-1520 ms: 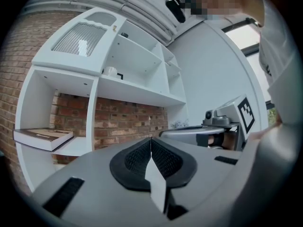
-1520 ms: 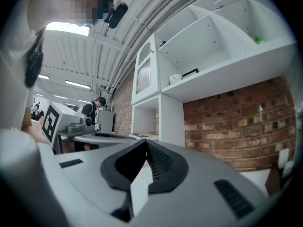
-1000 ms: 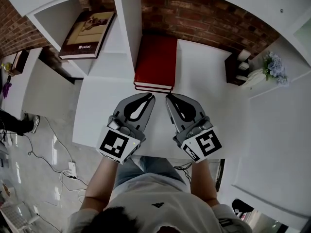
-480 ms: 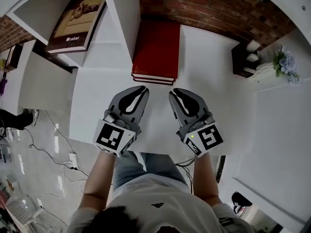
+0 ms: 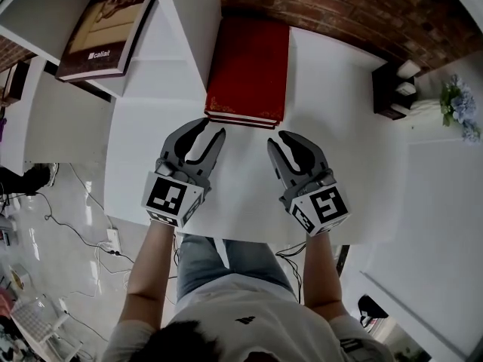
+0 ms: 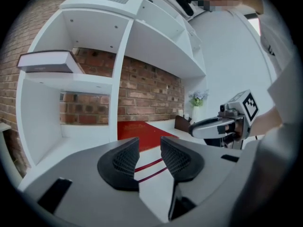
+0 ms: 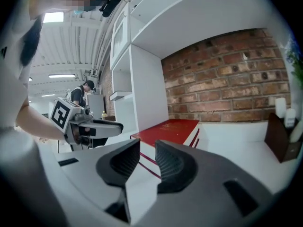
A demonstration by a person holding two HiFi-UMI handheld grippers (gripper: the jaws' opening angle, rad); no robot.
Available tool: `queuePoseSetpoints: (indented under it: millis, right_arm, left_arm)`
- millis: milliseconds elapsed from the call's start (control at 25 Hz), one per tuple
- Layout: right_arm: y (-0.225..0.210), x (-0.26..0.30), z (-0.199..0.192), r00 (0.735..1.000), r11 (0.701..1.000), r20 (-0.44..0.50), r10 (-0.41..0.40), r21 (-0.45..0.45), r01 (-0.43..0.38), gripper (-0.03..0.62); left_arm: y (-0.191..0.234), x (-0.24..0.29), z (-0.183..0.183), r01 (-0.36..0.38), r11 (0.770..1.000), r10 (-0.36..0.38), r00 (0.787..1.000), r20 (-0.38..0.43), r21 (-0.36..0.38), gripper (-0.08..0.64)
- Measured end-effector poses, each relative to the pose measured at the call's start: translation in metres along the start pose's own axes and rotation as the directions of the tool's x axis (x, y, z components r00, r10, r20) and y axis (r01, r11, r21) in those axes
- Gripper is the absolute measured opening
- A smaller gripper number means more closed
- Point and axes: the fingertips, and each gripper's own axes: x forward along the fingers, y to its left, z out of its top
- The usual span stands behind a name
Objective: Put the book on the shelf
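Note:
A thick red book [image 5: 249,70] lies flat on the white desk [image 5: 241,194], its back end against the brick wall and its left side by the shelf's upright panel [image 5: 192,29]. The same red book [image 6: 142,131] [image 7: 168,129] shows ahead in both gripper views. My left gripper [image 5: 205,129] hovers just short of the book's near left corner, its jaws opening with nothing between them. My right gripper [image 5: 285,139] hangs a little nearer to me, off the book's near right corner, its jaws also opening and empty.
A white shelf unit [image 5: 128,59] stands at the left; a brown-covered book [image 5: 102,21] lies in its compartment. A dark holder with small white items [image 5: 398,85] and a flower pot [image 5: 459,108] sit at the desk's right. Cables run over the floor [image 5: 83,240] below left.
Both grippers, shut a second ago, have spread their jaws. They have moved apart and a little toward the red book's near corners; the view has shifted forward over the desk.

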Motion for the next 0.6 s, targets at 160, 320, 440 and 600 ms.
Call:
queuePoseSetpoints:
  millis: [160,320,440,600]
  right_arm:
    - [-0.014,0.005,-0.018,0.999,1.0,-0.035,-0.022,0.016,0.023,0.105]
    - [-0.025,0.01,-0.033,0.997,0.999,-0.068,-0.038,0.018,0.039,0.122]
    - [-0.031,0.015,-0.039,0.996,0.999,-0.079,-0.043,0.017,0.045,0.128]
    - [-0.035,0.022,-0.044,0.996,0.999,-0.084,-0.043,0.022,0.045,0.141]
  left_arm:
    - [0.014,0.01,-0.024,-0.022,1.0,0.022,0.998,-0.054,-0.009,0.157]
    - [0.028,0.02,-0.034,-0.045,0.999,0.044,0.998,-0.051,-0.011,0.173]
    - [0.035,0.028,-0.042,-0.042,0.999,0.041,0.997,-0.063,-0.012,0.175]
    - [0.04,0.034,-0.049,-0.028,1.0,0.028,0.997,-0.075,-0.008,0.179]
